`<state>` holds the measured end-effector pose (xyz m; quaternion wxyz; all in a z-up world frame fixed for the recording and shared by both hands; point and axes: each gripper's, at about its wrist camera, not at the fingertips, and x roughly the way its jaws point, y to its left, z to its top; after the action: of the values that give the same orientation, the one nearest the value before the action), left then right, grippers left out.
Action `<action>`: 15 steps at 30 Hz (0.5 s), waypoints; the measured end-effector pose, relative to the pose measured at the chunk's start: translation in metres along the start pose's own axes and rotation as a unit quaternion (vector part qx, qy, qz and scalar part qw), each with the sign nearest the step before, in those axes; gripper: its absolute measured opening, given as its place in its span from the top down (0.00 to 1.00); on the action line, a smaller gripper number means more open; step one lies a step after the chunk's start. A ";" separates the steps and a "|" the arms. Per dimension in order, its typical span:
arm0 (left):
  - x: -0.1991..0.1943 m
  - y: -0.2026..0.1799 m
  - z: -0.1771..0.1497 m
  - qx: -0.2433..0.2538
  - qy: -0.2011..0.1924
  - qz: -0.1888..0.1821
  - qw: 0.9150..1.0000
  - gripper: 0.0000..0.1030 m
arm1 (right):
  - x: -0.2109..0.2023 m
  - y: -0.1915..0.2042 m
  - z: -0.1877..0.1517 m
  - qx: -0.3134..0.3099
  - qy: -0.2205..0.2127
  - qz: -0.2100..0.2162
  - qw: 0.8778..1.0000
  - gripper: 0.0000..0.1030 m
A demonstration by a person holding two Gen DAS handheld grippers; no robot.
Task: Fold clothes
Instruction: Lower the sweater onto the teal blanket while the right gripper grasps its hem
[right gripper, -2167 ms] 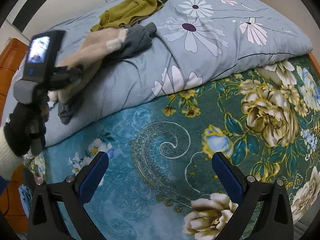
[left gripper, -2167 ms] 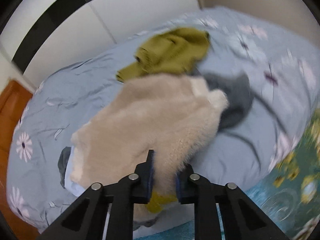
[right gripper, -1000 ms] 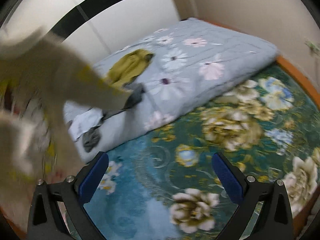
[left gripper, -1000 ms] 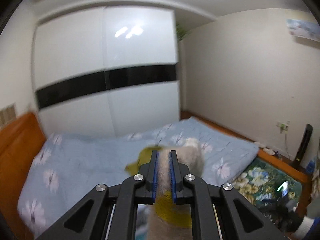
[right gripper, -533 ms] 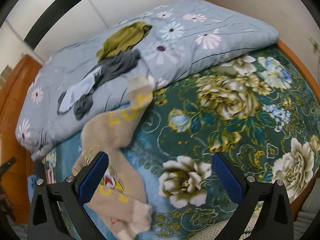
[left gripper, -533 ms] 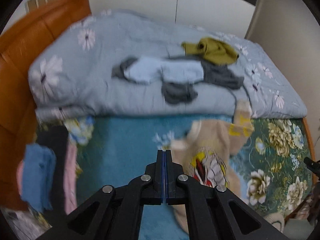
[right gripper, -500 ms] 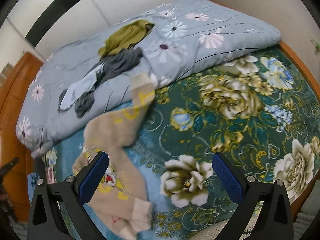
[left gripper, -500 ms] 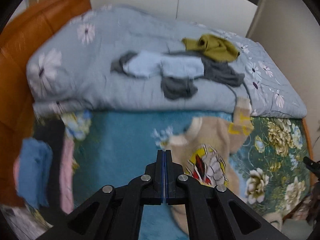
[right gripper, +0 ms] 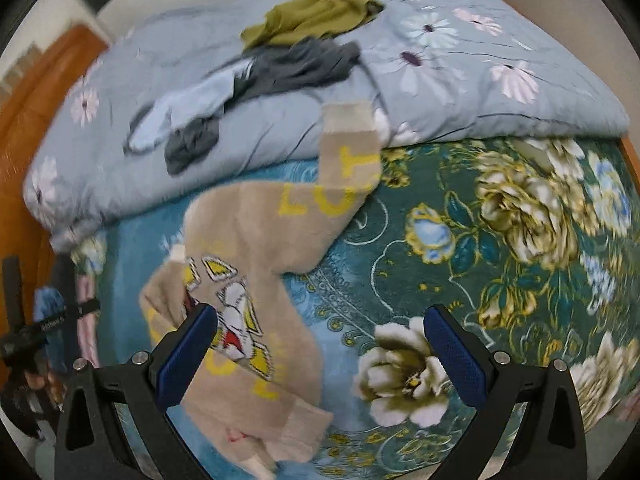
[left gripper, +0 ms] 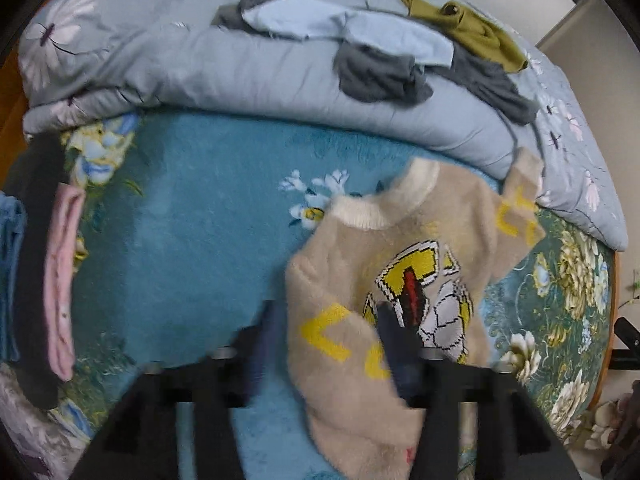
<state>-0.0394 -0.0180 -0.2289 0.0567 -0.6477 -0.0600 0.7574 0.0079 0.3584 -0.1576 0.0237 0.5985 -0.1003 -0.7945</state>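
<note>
soft, even indoor light fills both views, with no hard shadows or glare. the left wrist view is motion-blurred low in the frame: the left gripper (left gripper: 324, 344) smears into dark, ghosted shapes over the beige sweater (left gripper: 400, 280). the right wrist view is slightly soft, though the right gripper (right gripper: 320, 344) reads sharp. fisheye curvature bends the quilt (right gripper: 480, 92) and blackens the corners.

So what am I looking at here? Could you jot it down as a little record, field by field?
Garment being worked: beige sweater, spread on the floral blanket, front design up
One sleeve: resting up against the grey duvet
Waiting on duvet: olive top, dark grey garment, light blue garment
Stack at left: pink and blue items
Left gripper: blurred, open
Right gripper: open, empty
</note>
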 end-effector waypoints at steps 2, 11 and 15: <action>0.019 -0.001 0.002 0.005 0.016 0.009 1.000 0.37 | 0.019 0.011 0.013 -0.029 0.022 -0.008 0.999 0.00; 0.100 0.019 0.013 -0.062 0.082 0.005 0.995 0.36 | 0.095 0.043 0.066 -0.123 0.102 -0.039 0.986 0.00; 0.122 0.026 0.016 -0.080 0.097 -0.005 0.992 0.39 | 0.123 0.053 0.094 -0.155 0.107 -0.034 0.982 0.00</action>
<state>-0.0743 -0.0237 -0.3497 0.0141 -0.7202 -0.1183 0.6834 -0.1206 0.2990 -0.2388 0.0994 0.6720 0.0476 -0.7323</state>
